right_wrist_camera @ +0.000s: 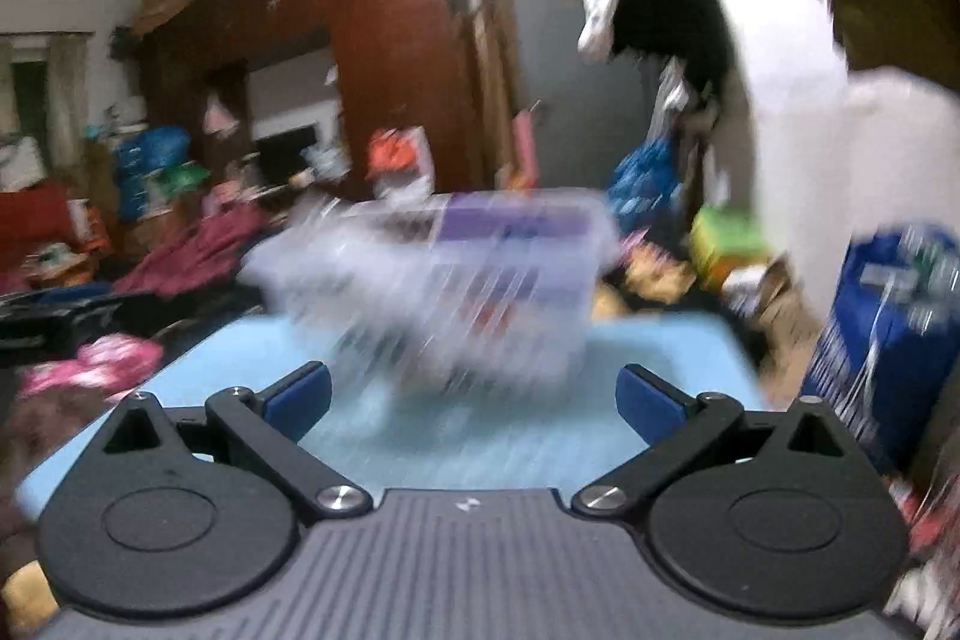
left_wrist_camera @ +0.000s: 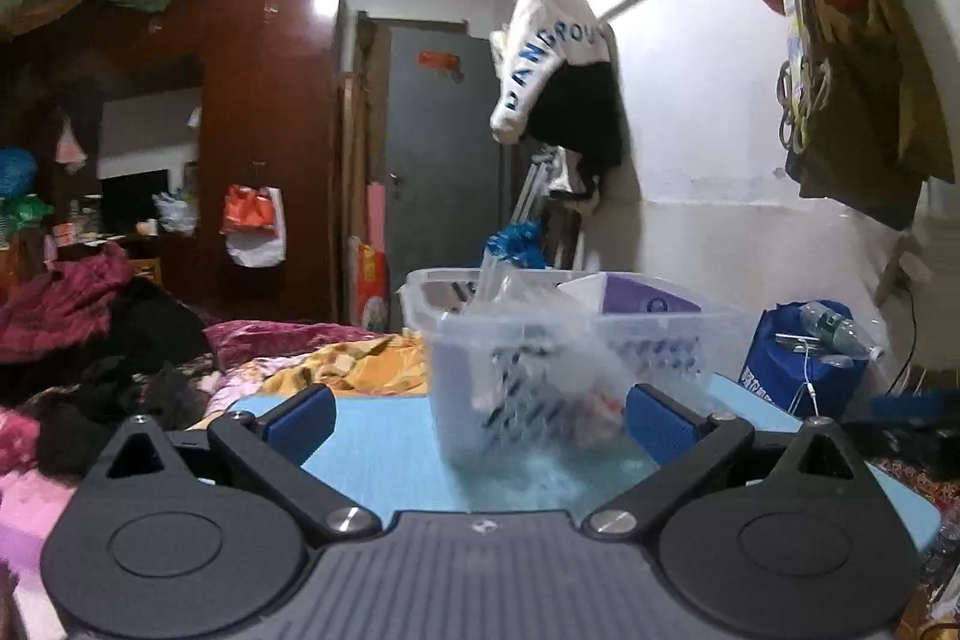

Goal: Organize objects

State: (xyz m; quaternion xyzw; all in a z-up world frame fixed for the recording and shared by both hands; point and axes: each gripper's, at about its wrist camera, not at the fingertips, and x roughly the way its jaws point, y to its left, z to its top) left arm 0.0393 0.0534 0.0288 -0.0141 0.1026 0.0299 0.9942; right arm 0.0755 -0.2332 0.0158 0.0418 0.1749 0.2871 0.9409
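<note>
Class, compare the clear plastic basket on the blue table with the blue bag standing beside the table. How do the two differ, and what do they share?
The clear plastic basket is see-through with slotted walls; the blue bag is opaque, printed with white text.

The basket sits on the blue table; the bag stands off it, by the wall.

The basket holds a purple-and-white box; the bag has a plastic bottle on top.

Both are open-topped and filled.
</note>
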